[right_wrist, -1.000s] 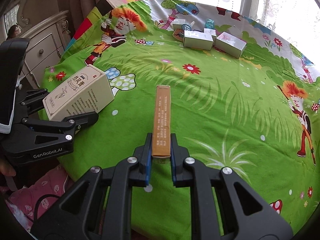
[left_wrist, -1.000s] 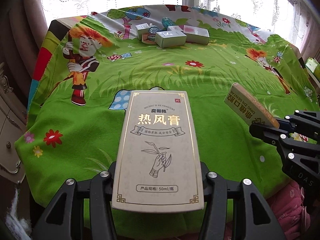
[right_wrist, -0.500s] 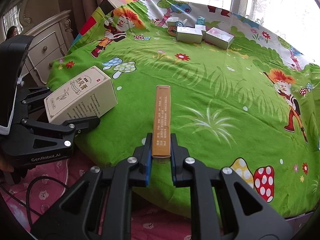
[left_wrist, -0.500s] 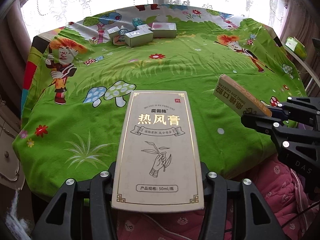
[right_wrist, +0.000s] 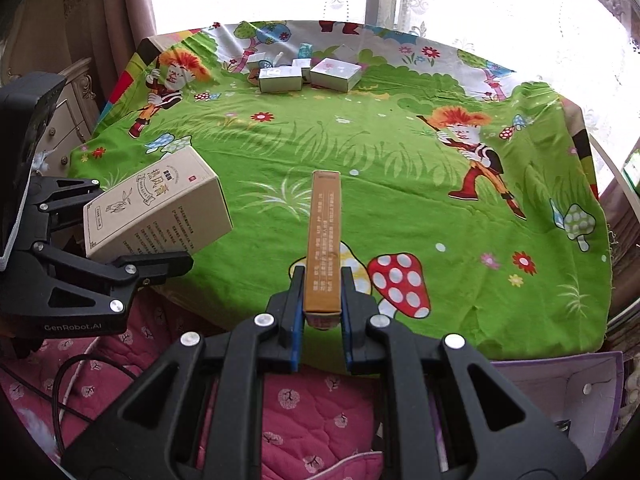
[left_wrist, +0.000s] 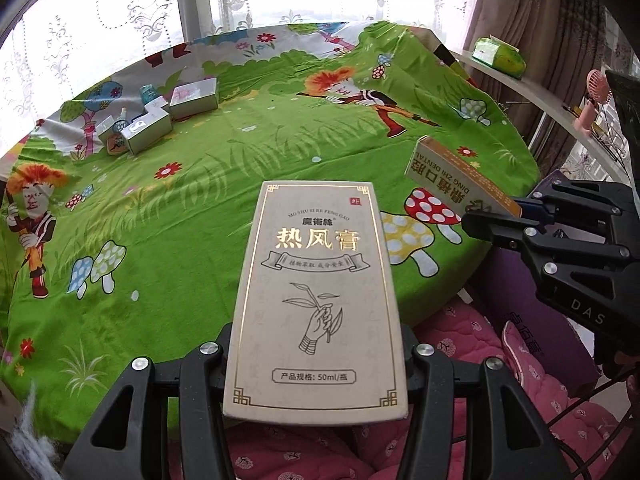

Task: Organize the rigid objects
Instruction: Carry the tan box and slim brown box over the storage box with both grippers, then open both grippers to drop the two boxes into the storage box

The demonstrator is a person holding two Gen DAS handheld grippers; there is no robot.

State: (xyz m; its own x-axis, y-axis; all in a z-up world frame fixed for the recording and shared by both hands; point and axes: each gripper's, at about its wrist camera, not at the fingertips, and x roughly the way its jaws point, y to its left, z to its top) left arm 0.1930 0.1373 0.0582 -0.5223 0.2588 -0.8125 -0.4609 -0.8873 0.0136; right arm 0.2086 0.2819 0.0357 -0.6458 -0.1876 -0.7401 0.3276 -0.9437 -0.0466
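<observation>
Far edge of table (right_wrist: 400, 184), under a bright green cartoon-print cloth: cluster of small boxes (right_wrist: 304, 74), a thin white item among them, possibly a tube. Left tool (left_wrist: 316, 364) clamps a broad cream carton (left_wrist: 316, 292), matte card, gilt print. Right tool (right_wrist: 322, 312) pinches a slim orange-brown box (right_wrist: 324, 240). Both held off the near edge, above a pink quilt (right_wrist: 312, 420).

left claw (left_wrist: 316, 364) is clamped wide around what it carries; right claw (right_wrist: 322, 312) is pinched narrow on its load, both held side by side
</observation>
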